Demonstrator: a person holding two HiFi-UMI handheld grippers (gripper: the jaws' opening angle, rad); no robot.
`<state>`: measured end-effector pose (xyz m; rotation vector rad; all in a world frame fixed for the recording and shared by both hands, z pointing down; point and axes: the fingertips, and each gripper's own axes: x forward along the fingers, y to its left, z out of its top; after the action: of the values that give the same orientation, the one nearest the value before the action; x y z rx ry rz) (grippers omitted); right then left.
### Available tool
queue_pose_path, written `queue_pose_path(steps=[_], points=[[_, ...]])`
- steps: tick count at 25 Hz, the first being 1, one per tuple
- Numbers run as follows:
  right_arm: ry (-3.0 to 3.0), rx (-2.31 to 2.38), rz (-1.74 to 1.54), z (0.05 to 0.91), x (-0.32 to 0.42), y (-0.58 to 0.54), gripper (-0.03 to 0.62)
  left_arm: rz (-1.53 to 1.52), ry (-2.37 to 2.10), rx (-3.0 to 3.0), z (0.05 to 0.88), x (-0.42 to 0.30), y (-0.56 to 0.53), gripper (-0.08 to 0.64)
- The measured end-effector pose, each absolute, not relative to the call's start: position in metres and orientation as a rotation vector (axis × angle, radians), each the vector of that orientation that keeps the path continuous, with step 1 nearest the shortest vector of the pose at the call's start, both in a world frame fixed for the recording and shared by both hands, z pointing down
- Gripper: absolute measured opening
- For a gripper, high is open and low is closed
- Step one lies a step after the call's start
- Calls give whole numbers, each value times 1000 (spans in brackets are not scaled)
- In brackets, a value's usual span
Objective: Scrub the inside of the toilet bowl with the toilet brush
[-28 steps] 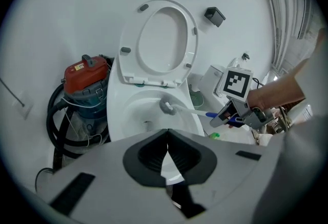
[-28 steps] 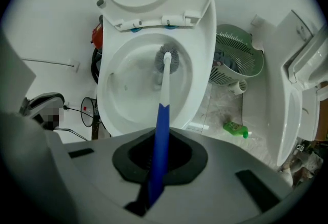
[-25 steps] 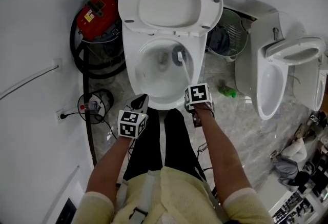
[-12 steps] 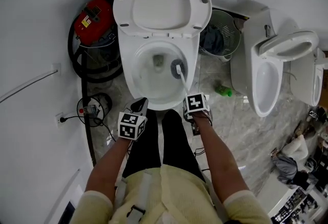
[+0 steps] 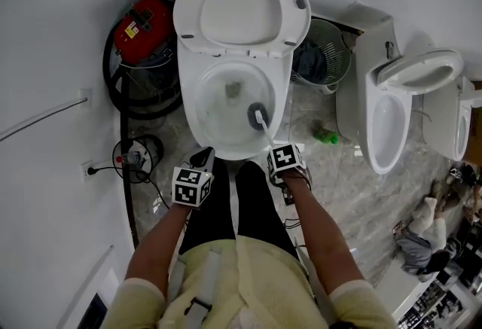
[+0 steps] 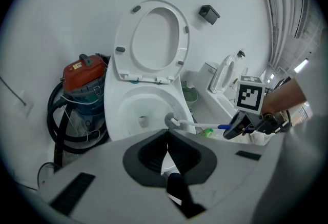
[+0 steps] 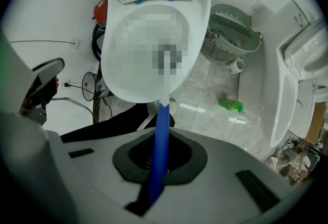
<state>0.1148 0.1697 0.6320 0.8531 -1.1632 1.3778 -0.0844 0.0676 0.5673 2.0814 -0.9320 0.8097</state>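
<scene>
Gripping the brush [image 5: 257, 116] by its blue handle, my right gripper [image 7: 159, 159] sets its head against the right inner wall of the bowl [image 5: 190, 114]; my left gripper [image 6: 166, 147] hangs clenched, empty, near the front rim.

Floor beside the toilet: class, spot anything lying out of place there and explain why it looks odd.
A green bottle lies on its side on the marble floor, between the toilet being scrubbed and the neighbouring toilet. It looks dropped rather than stored upright.
</scene>
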Motion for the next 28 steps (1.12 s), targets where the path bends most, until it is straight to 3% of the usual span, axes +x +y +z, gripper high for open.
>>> queue_pose_path(steps=[28], points=[[-1260,513,1278,630,17,199,20,701,-1096,1945,572,-135,84,12]])
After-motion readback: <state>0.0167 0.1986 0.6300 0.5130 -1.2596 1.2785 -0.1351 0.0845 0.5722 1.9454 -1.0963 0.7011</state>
